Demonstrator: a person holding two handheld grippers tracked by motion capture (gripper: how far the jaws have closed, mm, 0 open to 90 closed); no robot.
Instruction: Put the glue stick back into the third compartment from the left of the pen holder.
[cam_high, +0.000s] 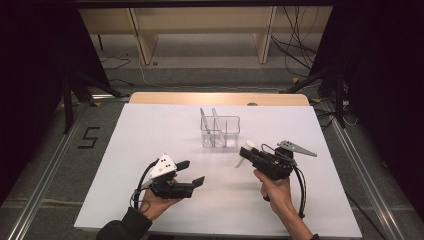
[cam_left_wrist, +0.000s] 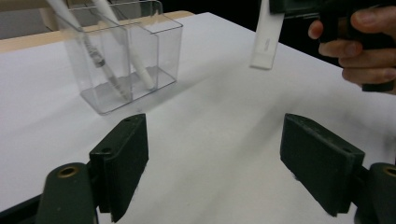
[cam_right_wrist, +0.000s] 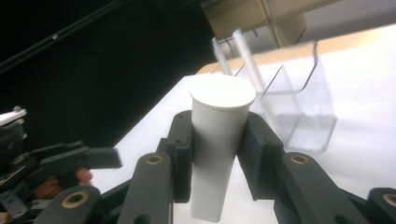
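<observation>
My right claw (cam_high: 248, 150) is squeezed tight on a white marker (cam_right_wrist: 219, 154). Its two jaws press on both sides of the marker. The marker's flat round end points up at 12 o'clock in my right gripper view. From the high view, the marker (cam_high: 243, 154) sticks out of the claw and hangs above the table (cam_high: 150, 135), not touching it.

My left claw (cam_high: 191, 172) is wide open and holds nothing. In my left gripper view the two black jaws stand far apart with bare white table between them. My left hand (cam_high: 155, 202) holds it low near the 7 o'clock part of the table.

A clear plastic box (cam_high: 220, 131) stands near the middle of the table, at about 11 o'clock from my right claw. Two white pens (cam_high: 209, 122) lean inside it, tilted toward 11 o'clock. The box has thin walls inside that split it into parts.

My right hand (cam_high: 276, 192) is at about 5 o'clock on the table.
</observation>
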